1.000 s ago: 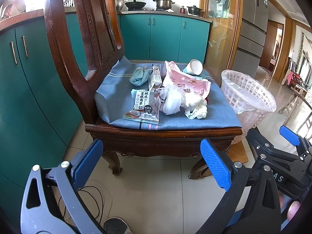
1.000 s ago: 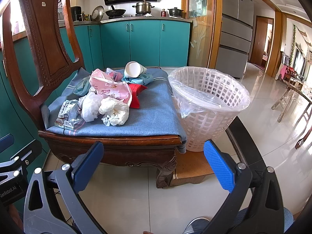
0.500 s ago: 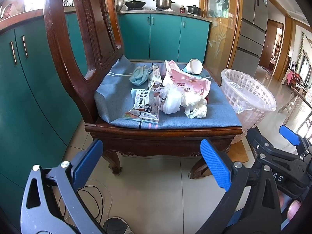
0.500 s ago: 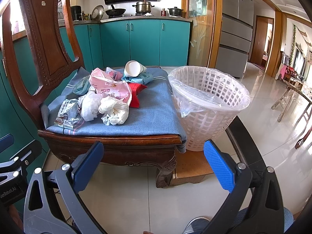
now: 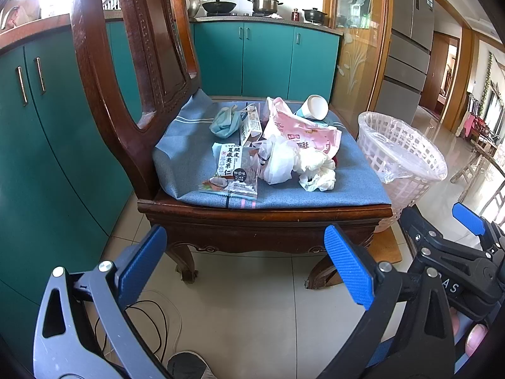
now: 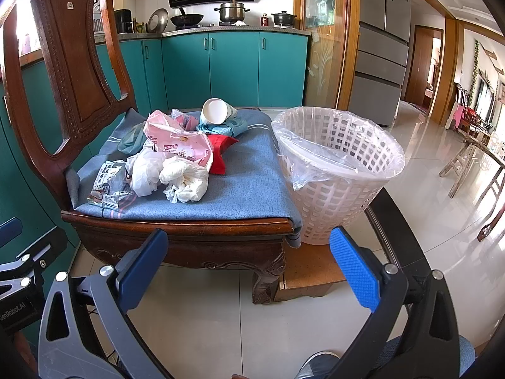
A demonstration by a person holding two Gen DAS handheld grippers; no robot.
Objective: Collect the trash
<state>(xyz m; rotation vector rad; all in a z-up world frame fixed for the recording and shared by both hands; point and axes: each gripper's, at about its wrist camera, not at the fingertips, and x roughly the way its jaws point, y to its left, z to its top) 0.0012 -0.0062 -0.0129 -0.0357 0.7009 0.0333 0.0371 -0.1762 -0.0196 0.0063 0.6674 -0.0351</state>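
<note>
**Trash heaped on a chair seat, basket beside it**

A carved wooden chair (image 6: 75,63) is seen in a kitchen lined with teal cabinets (image 6: 233,69); pots are set on the counter (image 6: 233,27) behind. A blue cloth (image 6: 246,183) is spread over the seat. Just beside the chair's right edge, a white lattice basket (image 6: 337,189) lined with a clear bag is placed on the tiled floor (image 6: 221,315), its mouth open upward. Nothing is interposed between the grippers and the seat except the chair's front rail.

The trash is piled on the left and middle of the cloth: a flat printed snack wrapper (image 5: 230,170) at the front edge, its long side laid front to back; crumpled white plastic bags (image 6: 170,177) touching it; a pink packet (image 6: 180,148) behind them; a red wrapper (image 6: 221,151) partly tucked under the pink one; a small carton (image 5: 251,124) laid tilted; a teal crumpled piece (image 5: 224,121) towards the chair back. A white paper cup (image 6: 216,112) is tipped on its side at the rear, its mouth turned to the front left.

The left gripper (image 5: 246,265) and the right gripper (image 6: 249,265) are both held low before the seat, their blue-padded fingers (image 6: 353,268) spread wide, with nothing gripped.
</note>
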